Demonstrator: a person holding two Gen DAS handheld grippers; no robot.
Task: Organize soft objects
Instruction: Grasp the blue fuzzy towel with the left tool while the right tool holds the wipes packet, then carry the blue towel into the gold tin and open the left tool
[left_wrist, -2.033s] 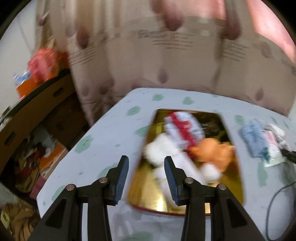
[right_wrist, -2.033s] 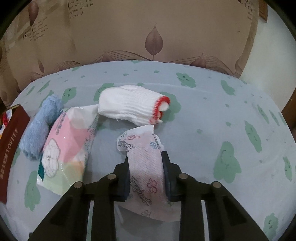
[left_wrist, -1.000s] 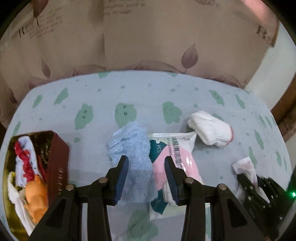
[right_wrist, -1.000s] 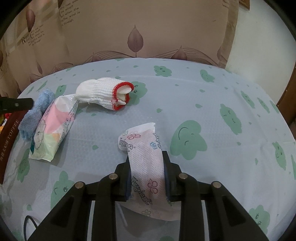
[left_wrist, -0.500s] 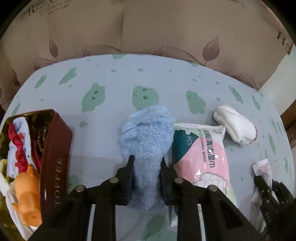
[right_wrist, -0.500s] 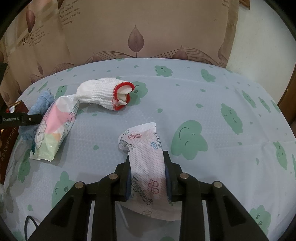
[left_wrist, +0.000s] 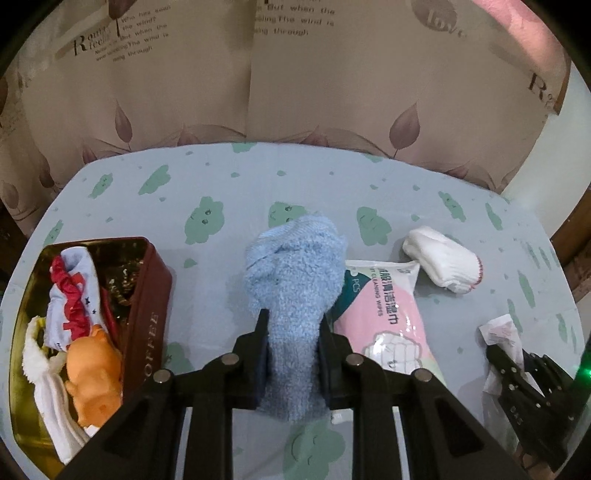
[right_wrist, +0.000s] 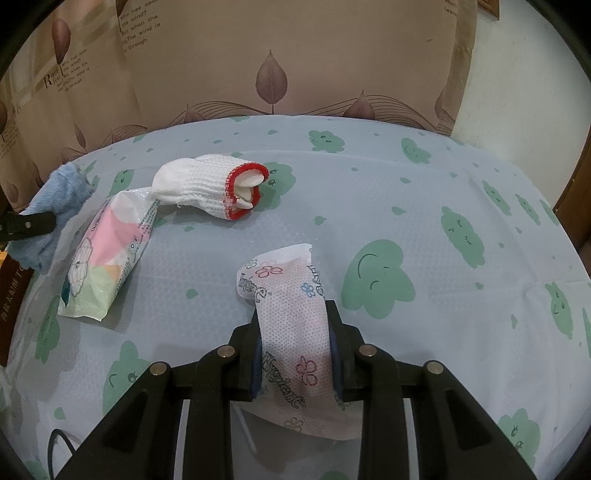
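Observation:
My left gripper (left_wrist: 293, 332) is shut on a fluffy blue sock (left_wrist: 295, 280), which also shows at the left edge of the right wrist view (right_wrist: 55, 199). My right gripper (right_wrist: 293, 325) is shut on a white flower-printed tissue pack (right_wrist: 291, 295); it shows at the right of the left wrist view (left_wrist: 498, 332). A brown and gold toffee tin (left_wrist: 147, 306) at the left holds an orange plush toy (left_wrist: 92, 365) and cloth items. A pink wipes pack (left_wrist: 384, 317) and a rolled white glove (left_wrist: 443, 266) lie on the table.
The round table (right_wrist: 406, 229) has a pale blue cloth with green cloud prints. A beige leaf-print curtain (left_wrist: 295, 92) hangs behind it. A black cable (right_wrist: 55, 443) lies at the near left edge.
My left gripper swung from the tin to the blue sock and shut on it, and the sock now looks raised. My right gripper stays shut on the tissue pack.

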